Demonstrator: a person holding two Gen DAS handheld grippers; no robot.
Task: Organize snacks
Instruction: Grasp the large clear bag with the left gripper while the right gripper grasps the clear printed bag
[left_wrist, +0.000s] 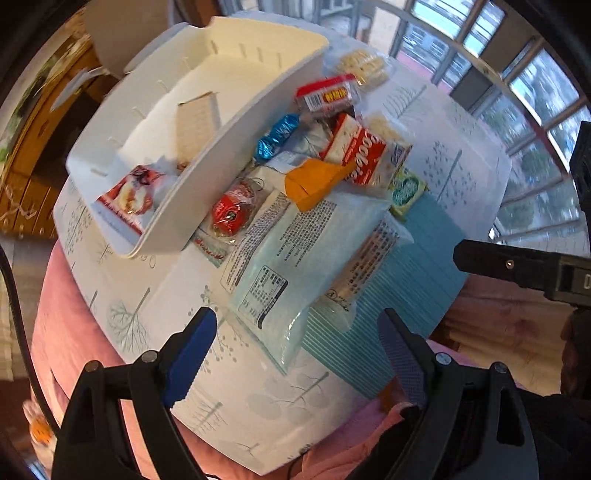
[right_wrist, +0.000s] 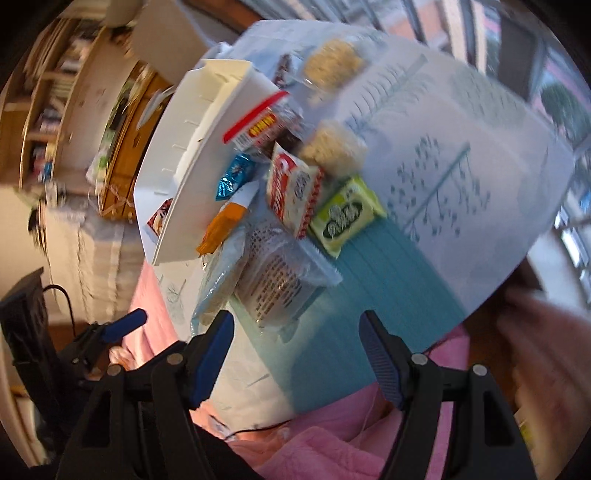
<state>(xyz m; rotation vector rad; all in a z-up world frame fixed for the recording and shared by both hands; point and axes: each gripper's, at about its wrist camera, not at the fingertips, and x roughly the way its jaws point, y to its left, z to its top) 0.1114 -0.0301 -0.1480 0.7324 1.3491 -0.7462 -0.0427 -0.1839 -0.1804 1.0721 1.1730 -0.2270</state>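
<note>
The snacks lie in a loose pile just ahead of both pairs of fingers, beside a white rectangular plastic organizer box (left_wrist: 236, 125) with slotted walls. Nearest the left gripper (left_wrist: 295, 354) is a large pale-blue plastic packet printed with black text (left_wrist: 291, 258), its lower corner reaching in between the two blue-padded fingers (left_wrist: 192, 354) without touching either. Those fingers stand wide apart and empty. Beyond the packet, farther from the fingertips, sit an orange folded wrapper (left_wrist: 314, 181), a round red sweet in clear film (left_wrist: 231, 214), a red-and-white biscuit pack (left_wrist: 360, 153), a shiny blue twisted candy (left_wrist: 277, 136), a red-edged pack with yellow lettering (left_wrist: 328, 96) and a small green sachet (left_wrist: 404, 192) — all bunched against the box's long wall. Inside the box, a red-and-white illustrated packet (left_wrist: 129, 199) rests at the end closest to the fingers, with a tan cardboard divider (left_wrist: 195, 125) behind it.

The right gripper (right_wrist: 295, 354) is likewise released, nothing between its fingers (right_wrist: 212, 354); a clear text-printed packet (right_wrist: 277, 284) lies just past its left fingertip, the green sachet (right_wrist: 345, 214) farther on. Everything rests on a white desk cover patterned with grey-blue trees (left_wrist: 465, 155), partly overlaid by a teal ribbed mat (left_wrist: 410, 280), with pink bedding (right_wrist: 332, 443) below the desk edge.
</note>
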